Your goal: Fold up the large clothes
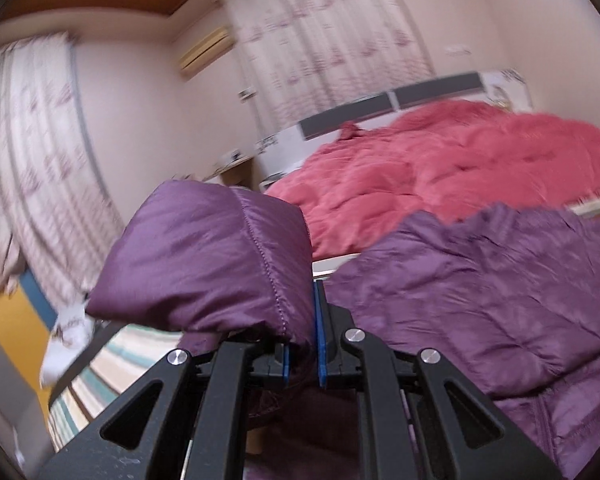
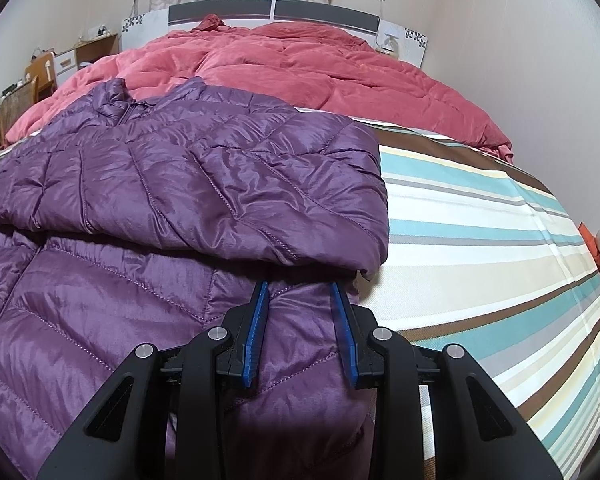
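- Left gripper (image 1: 302, 336) is clamped on a sleeve (image 1: 204, 256) of the purple jacket (image 1: 500, 300); its 2 blue pads are drawn close, with quilted fabric bunched between them.
- That sleeve is lifted off the striped sheet (image 1: 112, 364) and bulges up to the left of the jacket's body, which lies flat to the right of this gripper. The view is motion-blurred.
- Seen from the right wrist, the jacket (image 2: 172, 184) lies across the striped sheet (image 2: 480, 240), collar toward the red duvet (image 2: 300, 68), long axis running away toward the headboard.
- 1 sleeve (image 2: 284, 200) is already folded across the jacket's chest, its cuff ending near the jacket's right edge.
- Right gripper (image 2: 300, 332) hovers over the jacket's lower right part with its fingers spread apart; I cannot tell whether they touch the fabric.
- Judging from this, the held sleeve must travel rightward, across the jacket's long axis, onto the body; the left gripper is the nearer one.
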